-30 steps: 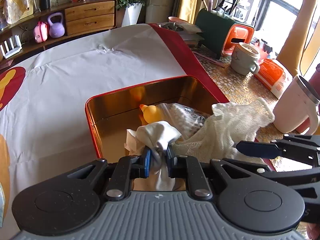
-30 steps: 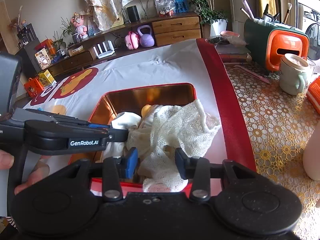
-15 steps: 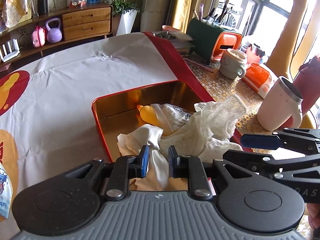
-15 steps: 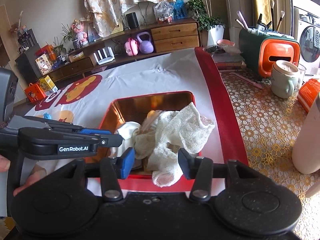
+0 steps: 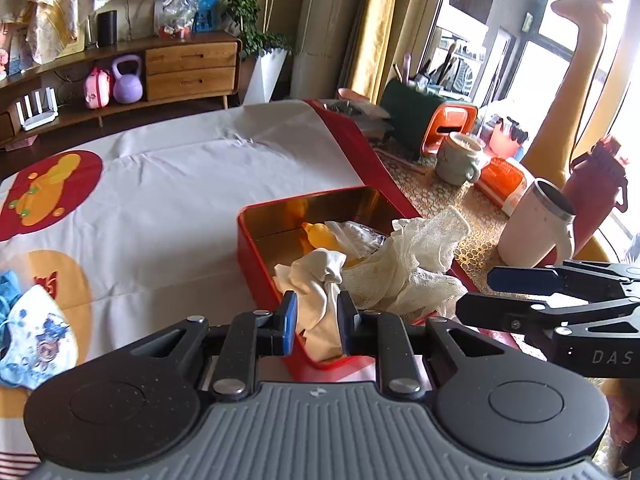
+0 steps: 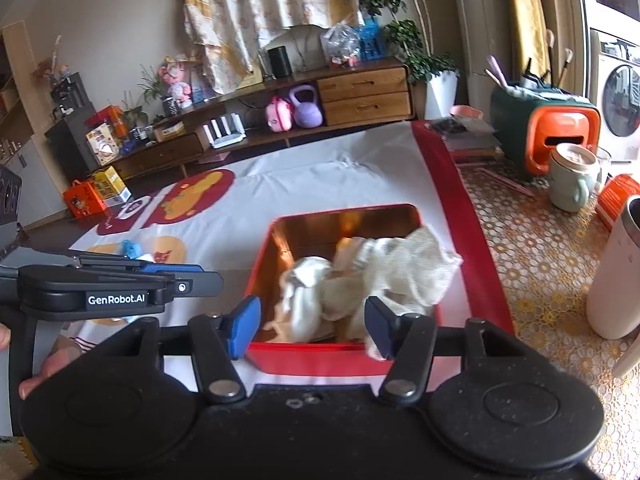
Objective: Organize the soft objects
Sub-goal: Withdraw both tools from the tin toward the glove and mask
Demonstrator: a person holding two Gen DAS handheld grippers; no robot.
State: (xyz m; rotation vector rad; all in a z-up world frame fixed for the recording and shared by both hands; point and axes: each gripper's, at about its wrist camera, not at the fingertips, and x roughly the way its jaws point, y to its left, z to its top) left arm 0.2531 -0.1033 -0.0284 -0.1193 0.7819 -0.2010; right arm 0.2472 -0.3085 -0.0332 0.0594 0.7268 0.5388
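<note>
1. The soft things sit in the red tin [image 5: 256, 256] on the white cloth: a white sock [image 5: 320, 280] at its near edge, a cream gauze cloth [image 5: 408, 256] draped over its right rim, and a yellow duck [image 5: 320, 236] with a clear bag behind them.
2. My left gripper [image 5: 316, 316] is pinched on the sock's hanging end, the jaws nearly together with the fabric between them.
3. My right gripper [image 6: 310, 328] has just been opening; its jaws stand apart, and the gauze lies beyond them, seemingly free, though one tail near the right pad is blurred.
4. To finish well, I judge I should let the sock drop fully inside, then tuck the overhanging gauze in before drawing away.
5. Count: one tin, one sock, one gauze cloth, one duck, two grippers. A patterned mask [image 5: 36, 340] waits on the table [image 5: 168, 184], well apart, with something blue beside it.
</note>
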